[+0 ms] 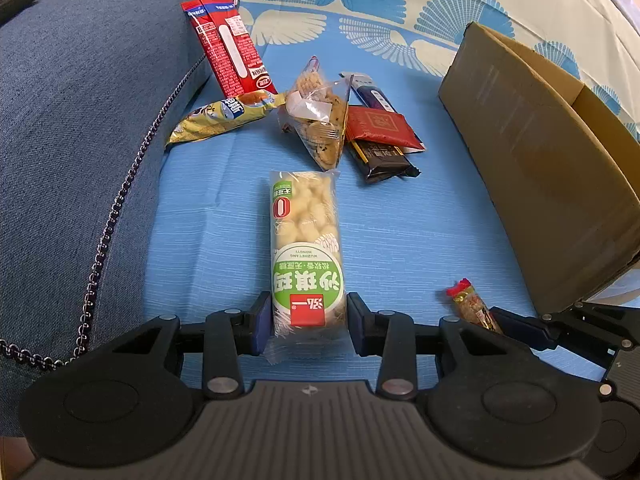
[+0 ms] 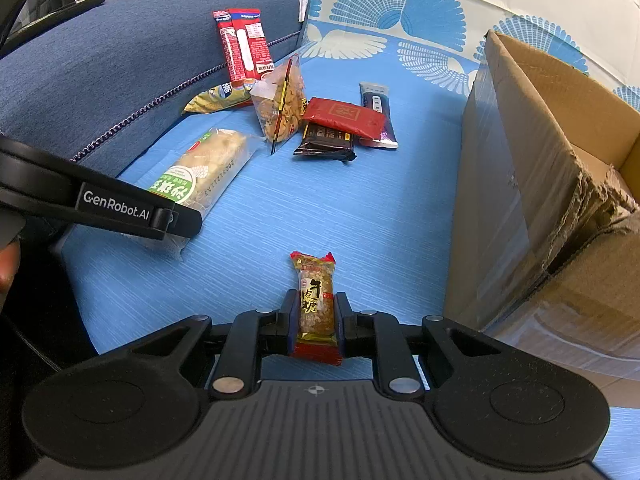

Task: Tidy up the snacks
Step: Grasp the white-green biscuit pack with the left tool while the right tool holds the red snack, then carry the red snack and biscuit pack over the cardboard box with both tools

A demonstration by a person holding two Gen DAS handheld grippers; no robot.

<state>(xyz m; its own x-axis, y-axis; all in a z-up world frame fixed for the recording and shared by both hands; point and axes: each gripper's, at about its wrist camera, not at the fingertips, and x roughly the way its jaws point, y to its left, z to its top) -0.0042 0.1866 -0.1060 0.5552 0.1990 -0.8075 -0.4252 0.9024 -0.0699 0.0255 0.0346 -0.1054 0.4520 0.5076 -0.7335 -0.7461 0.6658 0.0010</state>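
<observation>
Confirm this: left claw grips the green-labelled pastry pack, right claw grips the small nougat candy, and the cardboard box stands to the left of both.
Not quite. The cardboard box stands to the right, as the right wrist view shows. The left claw does grip the green-labelled pastry pack, and the right claw the nougat candy.

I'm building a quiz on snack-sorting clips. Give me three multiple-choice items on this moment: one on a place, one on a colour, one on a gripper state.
1. Where is the cardboard box? A on the scene's right B on the armrest C under the snacks
2. The packet lying on the dark bar is: A green B red C white
3. The right gripper is: A open B out of view C shut on the small nougat candy

A: it stands at the right edge. B: the red packet overlaps it. C: both pads press its sides.
</observation>
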